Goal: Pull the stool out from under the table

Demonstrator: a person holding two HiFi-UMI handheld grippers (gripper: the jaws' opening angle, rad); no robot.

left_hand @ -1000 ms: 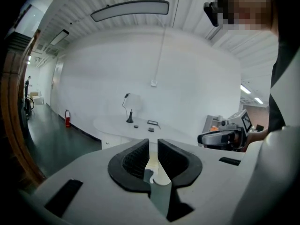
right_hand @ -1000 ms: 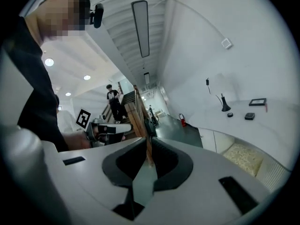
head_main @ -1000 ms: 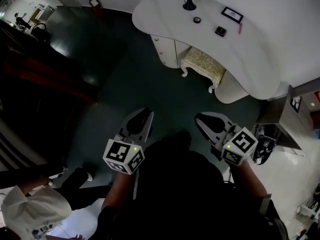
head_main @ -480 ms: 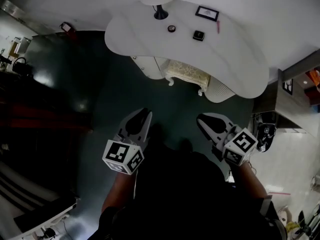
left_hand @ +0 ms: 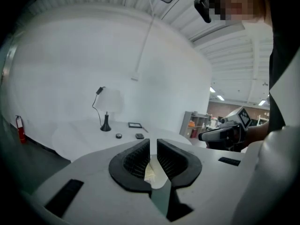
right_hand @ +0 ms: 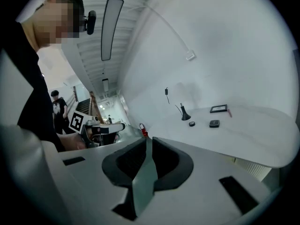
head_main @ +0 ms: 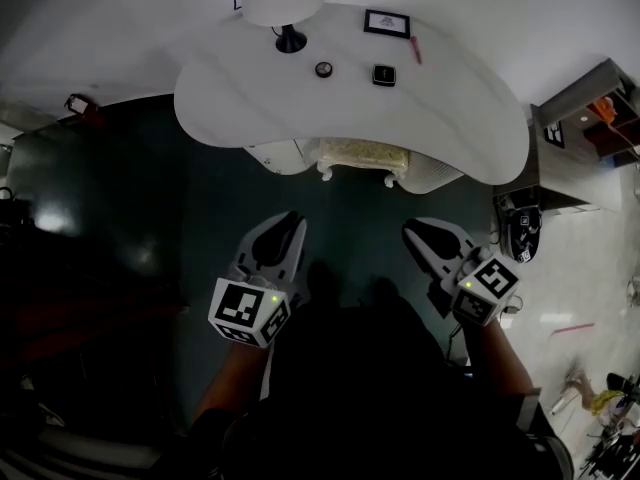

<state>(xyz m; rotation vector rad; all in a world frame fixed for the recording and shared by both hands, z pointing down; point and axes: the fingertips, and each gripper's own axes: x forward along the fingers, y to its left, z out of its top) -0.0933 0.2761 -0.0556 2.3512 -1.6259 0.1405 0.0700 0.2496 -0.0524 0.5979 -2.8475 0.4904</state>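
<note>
The stool [head_main: 362, 154], with a cream patterned seat and white curved legs, stands tucked under the front edge of the white curved table [head_main: 250, 108]; only its front half shows. My left gripper [head_main: 291, 219] and right gripper [head_main: 411, 229] hover side by side over the dark floor, well short of the stool and touching nothing. In the left gripper view the left gripper [left_hand: 153, 142] has its pads nearly together with a thin slit, and a cream patch shows through it. The right gripper [right_hand: 149, 139] is shut with nothing between its pads.
On the table are a white lamp [head_main: 283, 8], a framed picture [head_main: 387, 23], a small round object [head_main: 323, 69], a small black box [head_main: 383, 74] and a pink pen [head_main: 416, 50]. White ribbed cabinets flank the stool. A grey shelf unit [head_main: 570, 128] stands at the right.
The head view has swung so the table and stool now sit straight ahead instead of at the upper right. Both grippers keep the same pose in front of the body.
</note>
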